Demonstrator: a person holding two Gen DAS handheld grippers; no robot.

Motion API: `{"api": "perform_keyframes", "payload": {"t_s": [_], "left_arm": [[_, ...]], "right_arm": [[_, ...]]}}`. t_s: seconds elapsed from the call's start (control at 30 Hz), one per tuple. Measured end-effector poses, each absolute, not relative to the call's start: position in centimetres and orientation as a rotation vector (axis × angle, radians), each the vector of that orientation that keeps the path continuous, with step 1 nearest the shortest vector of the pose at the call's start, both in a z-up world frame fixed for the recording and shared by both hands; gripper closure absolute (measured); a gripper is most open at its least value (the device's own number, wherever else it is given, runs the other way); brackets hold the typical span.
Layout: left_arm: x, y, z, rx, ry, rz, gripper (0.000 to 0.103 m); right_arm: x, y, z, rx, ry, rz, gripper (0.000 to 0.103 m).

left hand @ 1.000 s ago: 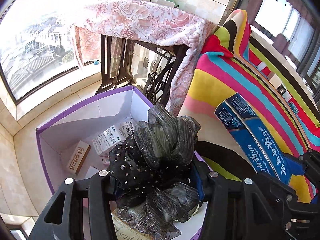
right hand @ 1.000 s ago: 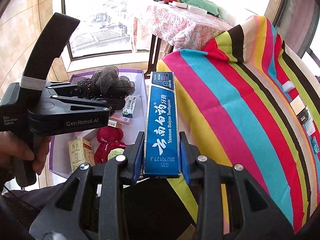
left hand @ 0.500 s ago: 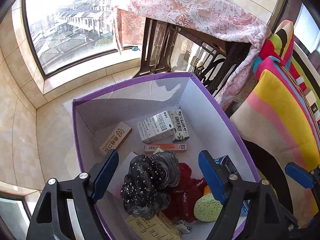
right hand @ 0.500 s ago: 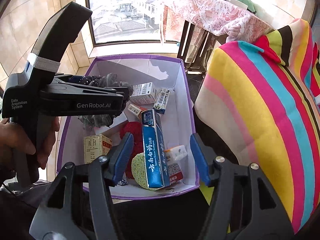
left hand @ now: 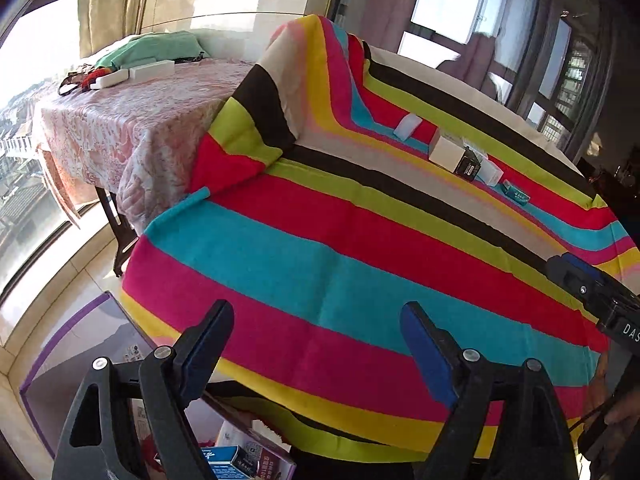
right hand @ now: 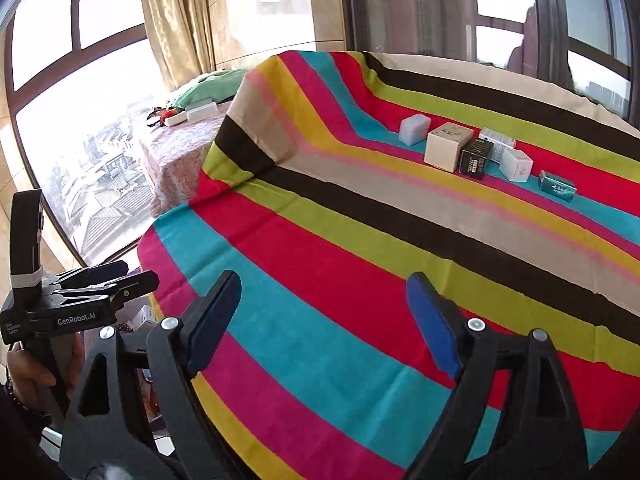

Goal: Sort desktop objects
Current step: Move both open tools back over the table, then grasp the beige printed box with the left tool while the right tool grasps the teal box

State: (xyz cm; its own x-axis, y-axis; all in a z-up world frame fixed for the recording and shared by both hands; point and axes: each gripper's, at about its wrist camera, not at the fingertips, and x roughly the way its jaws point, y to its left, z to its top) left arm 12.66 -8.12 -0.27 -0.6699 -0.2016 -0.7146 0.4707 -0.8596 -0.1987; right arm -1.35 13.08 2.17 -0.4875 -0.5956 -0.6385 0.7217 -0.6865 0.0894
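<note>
Boxes (right hand: 446, 146) on striped cloth (right hand: 320, 248): 6 visible, near far edge.

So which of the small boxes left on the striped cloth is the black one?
The black box stands mid-row, touching the bigger cream box on its left, with a small white box to its right. The others are white, cream or teal.
</note>
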Motion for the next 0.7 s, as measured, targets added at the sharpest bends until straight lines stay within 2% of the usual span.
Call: {"api": "perform_keyframes", "payload": {"t_s": [0.27,0.43,0.7], "left_arm": [[-7.3,-4.2,-0.8,1.236,0.148,-2.569,0.017],[-16.4,-4.9,-1.9,1.303,0.147,-2.555,0.017],[-23.6,-5.0,-2.0,1.290,0.123,-2.564,0.017]], "right_arm": [[-15.6,19.4,0.1,1.071,0.267,-2.355,0.017],[-20.5,22.0,-0.4,1.126,0.239,-2.391,0.017],[-26.0,22.5,-1.2,1.173,0.279,-2.386,0.017]]}}
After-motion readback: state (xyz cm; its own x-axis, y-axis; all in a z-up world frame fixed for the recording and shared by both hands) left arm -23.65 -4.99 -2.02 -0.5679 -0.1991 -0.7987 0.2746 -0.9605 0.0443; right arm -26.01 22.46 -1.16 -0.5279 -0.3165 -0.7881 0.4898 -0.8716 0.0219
